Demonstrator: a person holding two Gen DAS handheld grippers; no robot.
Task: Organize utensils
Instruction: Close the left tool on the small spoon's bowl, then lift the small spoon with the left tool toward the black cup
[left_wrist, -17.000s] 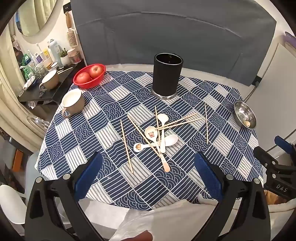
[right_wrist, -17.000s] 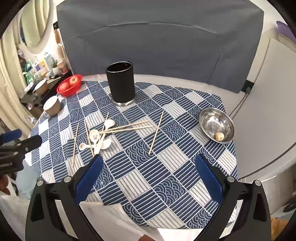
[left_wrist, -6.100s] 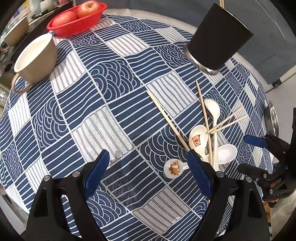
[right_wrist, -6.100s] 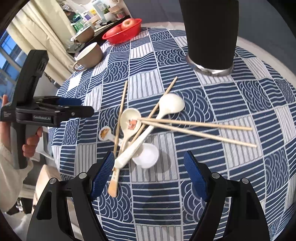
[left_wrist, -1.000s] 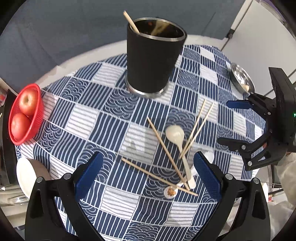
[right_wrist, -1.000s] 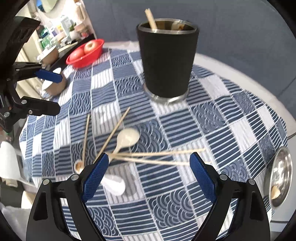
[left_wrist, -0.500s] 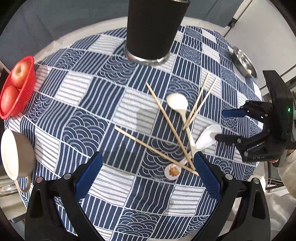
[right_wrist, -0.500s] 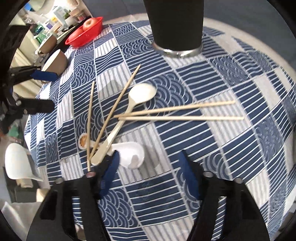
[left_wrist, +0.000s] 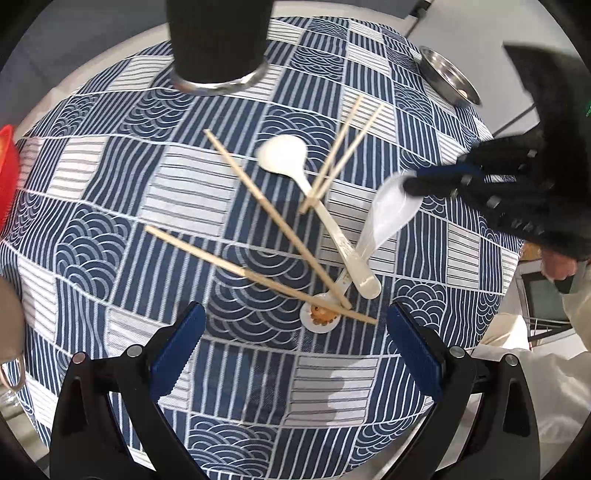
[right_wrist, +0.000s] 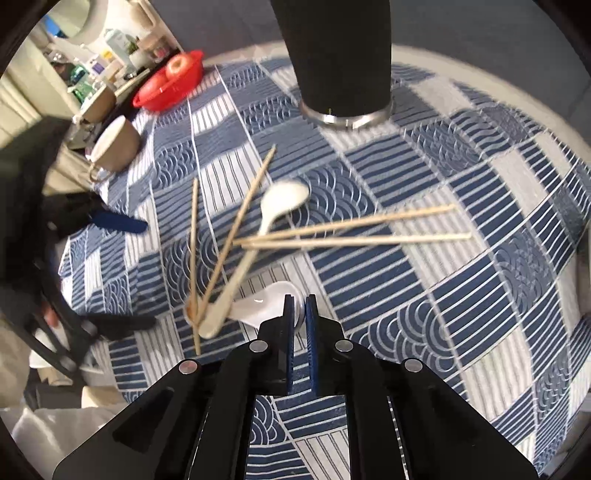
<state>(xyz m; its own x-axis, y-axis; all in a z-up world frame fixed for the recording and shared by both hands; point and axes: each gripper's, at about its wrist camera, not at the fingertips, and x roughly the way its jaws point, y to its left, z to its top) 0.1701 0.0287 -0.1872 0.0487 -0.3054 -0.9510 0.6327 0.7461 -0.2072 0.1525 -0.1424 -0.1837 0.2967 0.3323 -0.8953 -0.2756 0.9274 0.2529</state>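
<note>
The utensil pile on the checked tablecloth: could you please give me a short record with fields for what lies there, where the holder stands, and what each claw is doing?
surface: blue-and-white checked tablecloth
holder: black cup, upright, beyond the pile
loose chopsticks: four, crossing one another and the spoons
spoons: long-handled white spoon; wide white spoon; small spoon with orange print under the chopstick tips
right claw: jaws have just been closing, now shut on the wide white spoon's rim
left claw: open, above the small spoon, holding nothing
off to the side: steel bowl
</note>
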